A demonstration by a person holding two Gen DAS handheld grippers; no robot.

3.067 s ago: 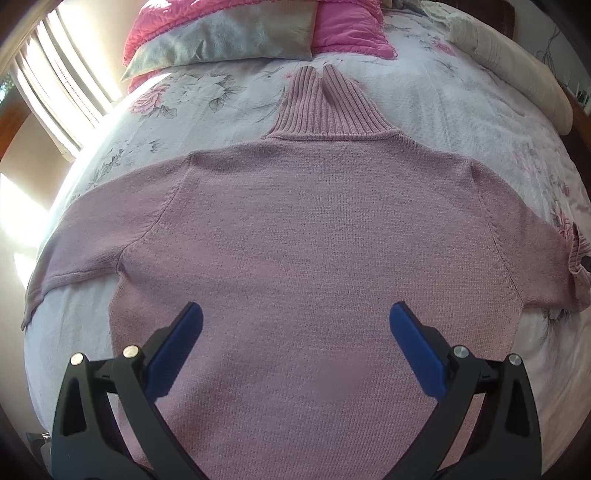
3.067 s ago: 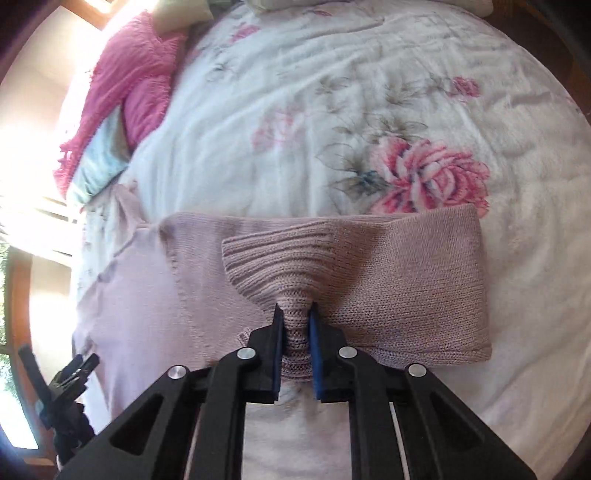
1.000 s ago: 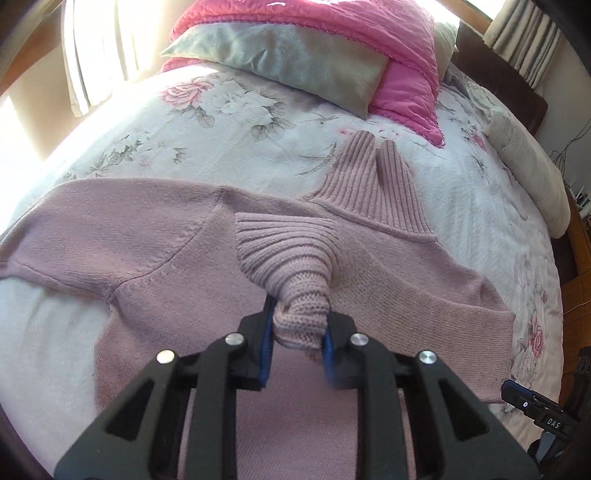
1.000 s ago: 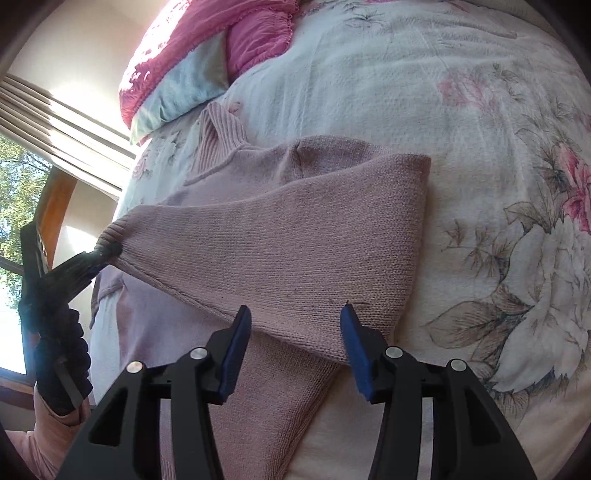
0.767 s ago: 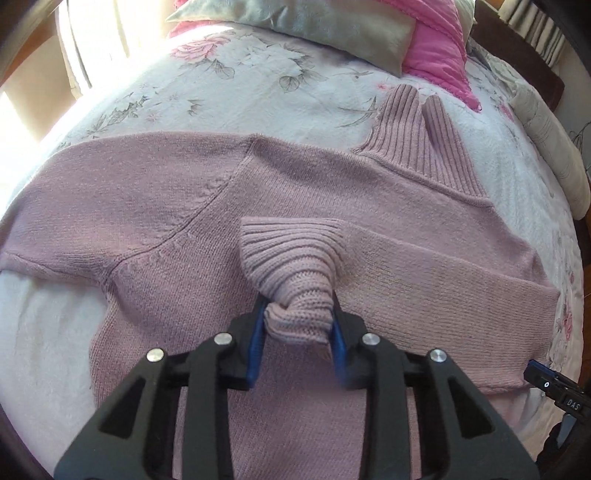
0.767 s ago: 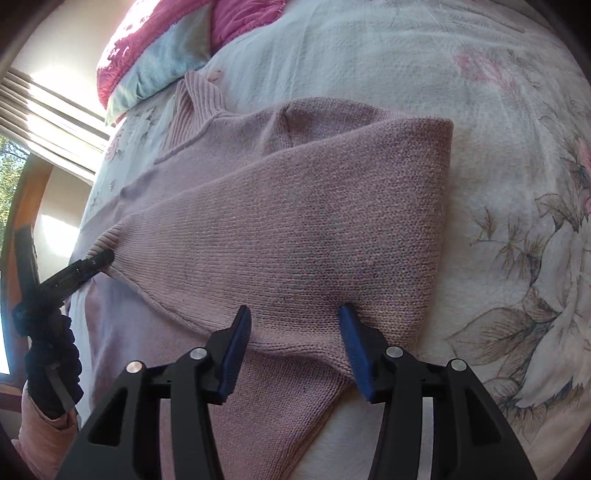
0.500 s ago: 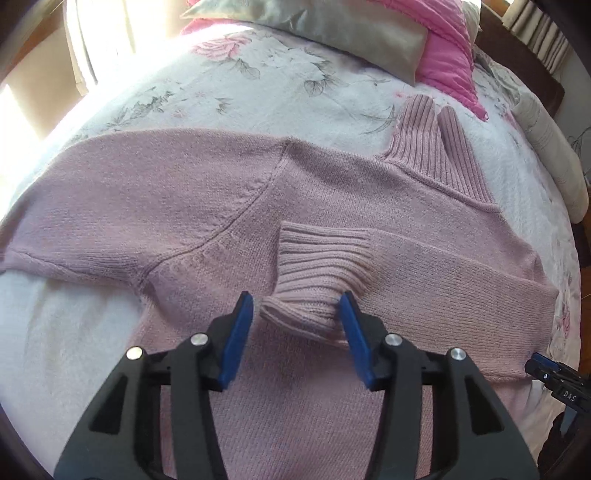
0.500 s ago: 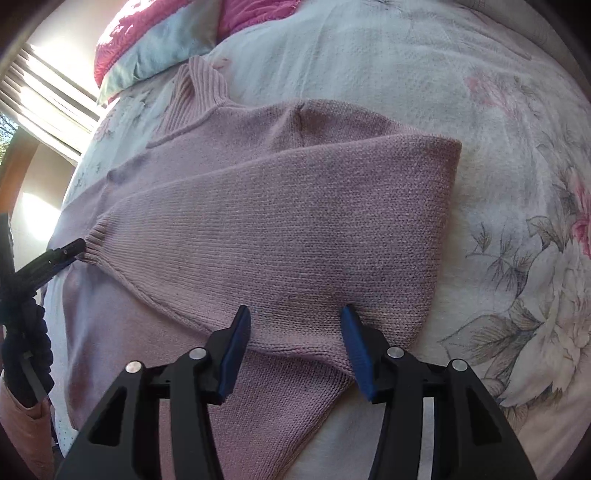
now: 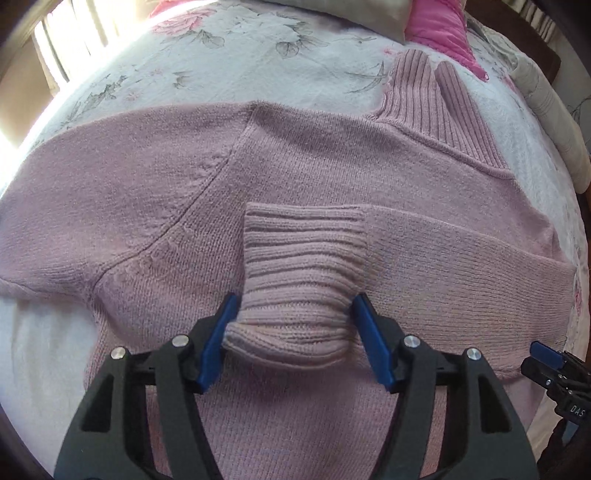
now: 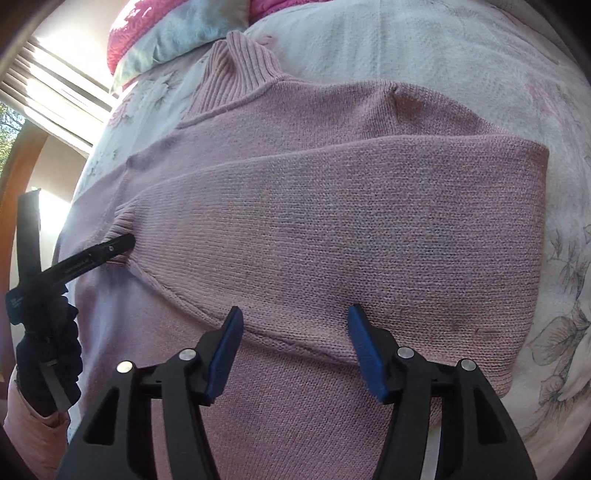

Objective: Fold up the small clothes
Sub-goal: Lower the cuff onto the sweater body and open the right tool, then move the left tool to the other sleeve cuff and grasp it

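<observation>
The left gripper (image 9: 291, 328) stands with its blue-padded jaws spread, and the ribbed cuff (image 9: 301, 280) of the folded-in sleeve lies between them, loose rather than pinched. In the left wrist view the dusty-pink knitted turtleneck sweater (image 9: 258, 177) is spread flat on the white floral bedspread (image 9: 221, 62), its ribbed neck (image 9: 432, 96) pointing up and to the right toward the pink pillows (image 9: 439, 33). The folded sleeve runs crosswise over the chest, its long axis going from the cuff at the gripper out to the right, where it doubles back at the shoulder. The other sleeve (image 9: 85, 206) lies stretched out to the left, unfolded. A corner of the right gripper (image 9: 554, 369) shows at the far right edge.

In the right wrist view the right gripper (image 10: 295, 332) is also spread wide, holding nothing, poised just above the lower edge of the folded sleeve (image 10: 351, 240) close to its fold. From here the sleeve stretches away leftward to the cuff, where the left gripper (image 10: 118, 243) touches it, held by a dark-gloved hand (image 10: 48, 350).

The unfolded sleeve lies on the left gripper's side, well apart from the right one. So the left gripper is judged the nearer for folding that sleeve inward next.
</observation>
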